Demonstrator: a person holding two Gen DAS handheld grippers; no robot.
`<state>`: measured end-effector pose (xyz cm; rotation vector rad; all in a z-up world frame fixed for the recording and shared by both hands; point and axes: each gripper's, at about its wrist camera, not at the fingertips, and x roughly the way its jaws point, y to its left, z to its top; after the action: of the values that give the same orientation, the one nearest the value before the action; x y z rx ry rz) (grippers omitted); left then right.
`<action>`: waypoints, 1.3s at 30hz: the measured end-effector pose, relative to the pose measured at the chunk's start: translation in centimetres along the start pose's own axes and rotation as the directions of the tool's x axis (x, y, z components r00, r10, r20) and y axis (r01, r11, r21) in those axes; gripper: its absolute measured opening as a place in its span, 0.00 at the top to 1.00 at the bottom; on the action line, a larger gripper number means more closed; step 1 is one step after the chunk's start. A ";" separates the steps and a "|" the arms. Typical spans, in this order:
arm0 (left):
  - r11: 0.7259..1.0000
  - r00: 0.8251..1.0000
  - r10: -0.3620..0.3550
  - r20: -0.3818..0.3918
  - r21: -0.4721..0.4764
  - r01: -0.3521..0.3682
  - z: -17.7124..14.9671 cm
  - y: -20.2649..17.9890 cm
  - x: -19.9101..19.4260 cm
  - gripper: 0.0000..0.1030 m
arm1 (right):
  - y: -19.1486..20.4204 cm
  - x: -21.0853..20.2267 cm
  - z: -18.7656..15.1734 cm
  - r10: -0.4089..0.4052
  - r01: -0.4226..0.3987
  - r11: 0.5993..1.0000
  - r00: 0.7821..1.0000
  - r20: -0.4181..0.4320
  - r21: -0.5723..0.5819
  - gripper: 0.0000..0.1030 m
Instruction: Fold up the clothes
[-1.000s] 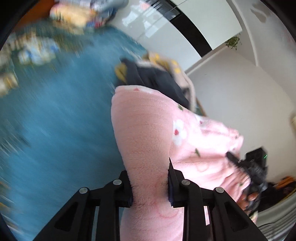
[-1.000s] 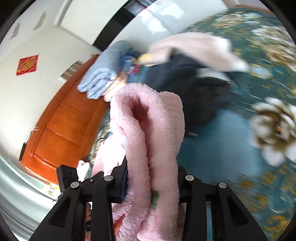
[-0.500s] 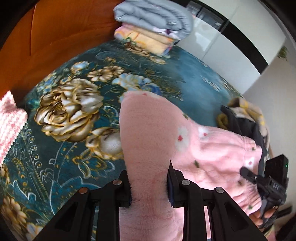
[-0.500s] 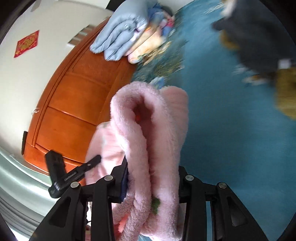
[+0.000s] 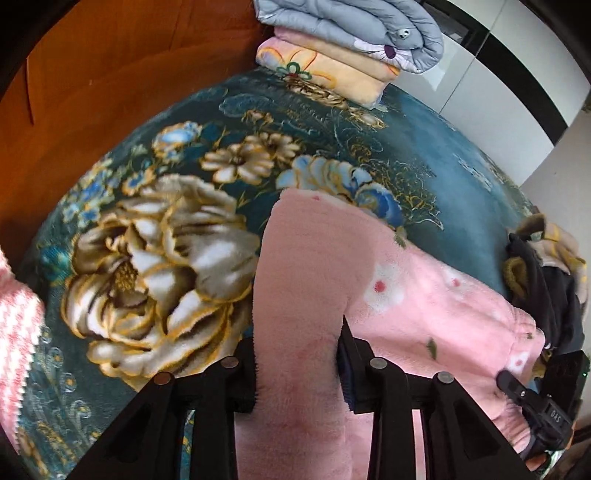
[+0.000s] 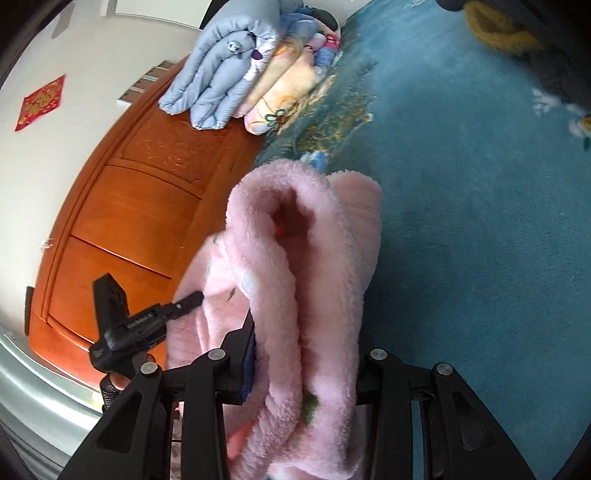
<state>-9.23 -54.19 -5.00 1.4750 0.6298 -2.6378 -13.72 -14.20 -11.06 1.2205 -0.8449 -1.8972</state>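
Both grippers were clamped tight on the pink fleece garment (image 5: 413, 295): left gripper (image 5: 297, 365) pinching one bunched end, right gripper (image 6: 304, 363) squeezing a thick fold, garment hanging between them over the teal floral blanket (image 5: 155, 236)

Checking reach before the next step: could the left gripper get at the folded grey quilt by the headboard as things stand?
Probably not: the left gripper is shut on the pink fleece garment, so it is not free, and the grey quilt lies far across the floral bedspread.
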 end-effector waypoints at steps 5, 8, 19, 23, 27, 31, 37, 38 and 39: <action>0.980 0.995 -0.046 0.093 -0.189 0.063 -0.8 3.5 -2.9 0.47 | -0.6 0.2 0.7 0.002 -0.003 1.000 1.000 -0.031 -0.017 0.58; 0.952 0.986 -0.050 0.158 -0.292 0.095 -1.3 5.4 -5.2 0.46 | -0.7 -0.2 1.3 -0.012 0.010 0.999 0.999 -0.053 -0.039 0.56; 0.993 0.975 -0.089 0.206 -0.059 0.103 -6.3 -0.4 -7.5 0.45 | 5.3 -5.7 2.4 -0.217 0.238 0.905 0.971 0.099 -0.353 0.50; 0.999 0.974 0.042 0.222 0.000 -0.043 -6.9 -0.9 -6.1 0.45 | 10.0 -2.6 0.6 -0.253 0.238 0.782 0.966 0.055 -0.576 0.50; 0.998 0.981 0.034 0.191 -0.063 -0.022 -7.4 1.1 -4.2 0.45 | 8.4 -0.6 0.7 -0.284 0.260 0.789 0.958 0.045 -0.557 0.50; 0.991 0.988 0.022 0.154 -0.131 -0.001 -8.0 2.9 -2.3 0.45 | 6.8 1.4 0.8 -0.314 0.282 0.794 0.949 0.034 -0.538 0.50; 0.992 0.981 0.077 0.179 -0.116 -0.057 -9.0 1.7 -3.8 0.45 | 6.6 0.8 -1.1 -0.278 0.242 0.801 0.961 0.019 -0.547 0.50; 0.993 0.978 0.081 0.194 -0.096 -0.063 -9.4 1.1 -4.3 0.45 | 6.8 0.3 -1.7 -0.262 0.228 0.802 0.965 0.017 -0.552 0.50; 0.995 0.974 0.080 0.211 -0.076 -0.065 -9.9 0.6 -4.7 0.45 | 7.0 -0.2 -2.2 -0.247 0.213 0.802 0.969 0.014 -0.558 0.50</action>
<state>1.41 -51.73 -5.80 1.1512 0.6264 -2.6402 -10.06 -18.08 -5.99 1.0288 -0.0749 -2.0820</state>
